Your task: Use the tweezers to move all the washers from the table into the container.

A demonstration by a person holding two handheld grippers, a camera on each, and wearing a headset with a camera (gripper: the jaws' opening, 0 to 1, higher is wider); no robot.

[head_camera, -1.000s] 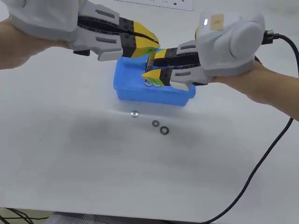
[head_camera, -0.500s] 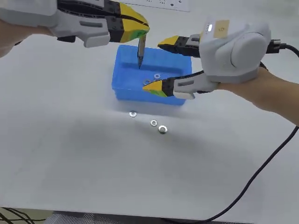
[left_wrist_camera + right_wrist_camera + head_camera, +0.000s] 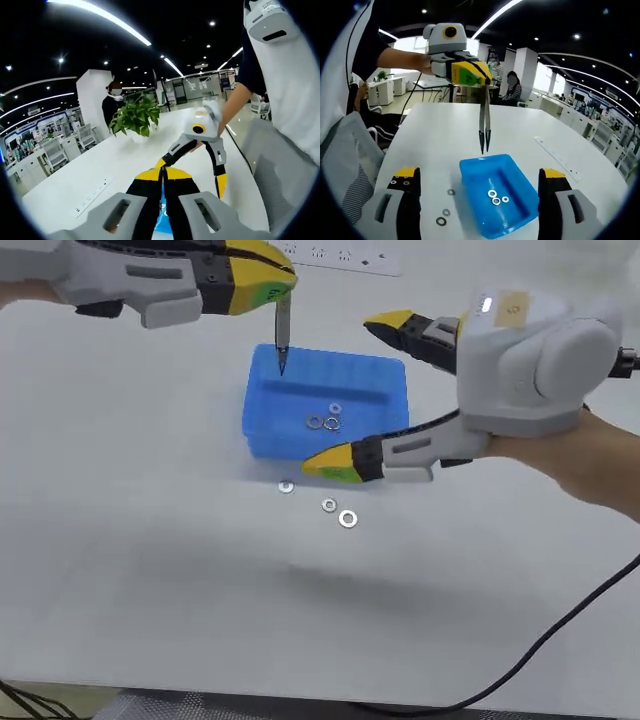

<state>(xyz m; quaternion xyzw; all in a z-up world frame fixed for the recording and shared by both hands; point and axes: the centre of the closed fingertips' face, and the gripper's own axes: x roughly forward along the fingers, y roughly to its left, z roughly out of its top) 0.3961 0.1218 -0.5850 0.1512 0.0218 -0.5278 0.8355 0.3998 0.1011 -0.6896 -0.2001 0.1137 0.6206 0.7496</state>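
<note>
At the left, above the table, the left gripper [image 3: 268,282] clamps the tweezers [image 3: 282,335], whose tips hang empty over the container's [image 3: 262,436] far edge. Three washers [image 3: 325,421] lie inside, and three more [image 3: 330,505] lie just before it. The right gripper [image 3: 345,395] is spread wide, holding nothing. The thin washers could skid from the tips on the smooth white table [image 3: 150,580]. Beyond is a lit open office with a plant [image 3: 135,116].

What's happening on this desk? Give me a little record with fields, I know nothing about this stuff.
left tool: shut on tweezers, tips above the container
right tool: open, holding nothing
inside washers: three, in the container
loose washers: three, on the table in front of the container
</note>
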